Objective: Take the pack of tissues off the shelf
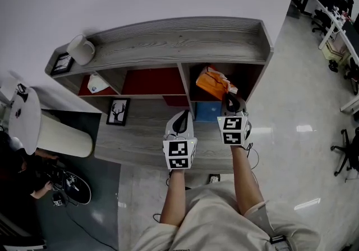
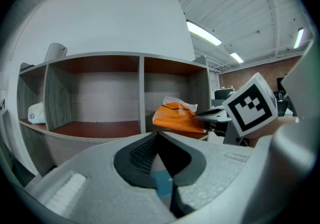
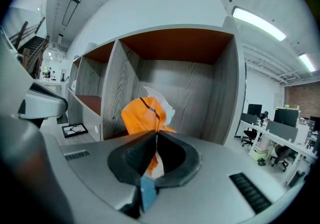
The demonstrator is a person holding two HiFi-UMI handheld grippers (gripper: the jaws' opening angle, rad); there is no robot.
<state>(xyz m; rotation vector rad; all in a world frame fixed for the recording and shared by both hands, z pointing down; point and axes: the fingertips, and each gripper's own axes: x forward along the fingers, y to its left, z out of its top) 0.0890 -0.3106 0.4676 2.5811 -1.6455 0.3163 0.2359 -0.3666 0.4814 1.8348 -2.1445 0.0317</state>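
The orange pack of tissues (image 1: 215, 83) sits at the mouth of the right-hand compartment of the grey wooden shelf (image 1: 185, 42). My right gripper (image 1: 231, 101) is shut on the pack's near edge. In the right gripper view the orange wrapper (image 3: 145, 115) is pinched between the closed jaws of the right gripper (image 3: 156, 135). My left gripper (image 1: 180, 124) hangs to the left of it, in front of the shelf's middle divider, shut and holding nothing. The left gripper view shows the pack (image 2: 177, 117) with the right gripper (image 2: 215, 114) on it.
A white cup (image 1: 82, 49) and a small frame (image 1: 61, 64) stand on the shelf top. A white cap (image 1: 98, 83) lies in the left compartment, a deer picture (image 1: 118, 111) below it, a blue box (image 1: 207, 111) under the pack. A white round table (image 1: 25, 118) stands left.
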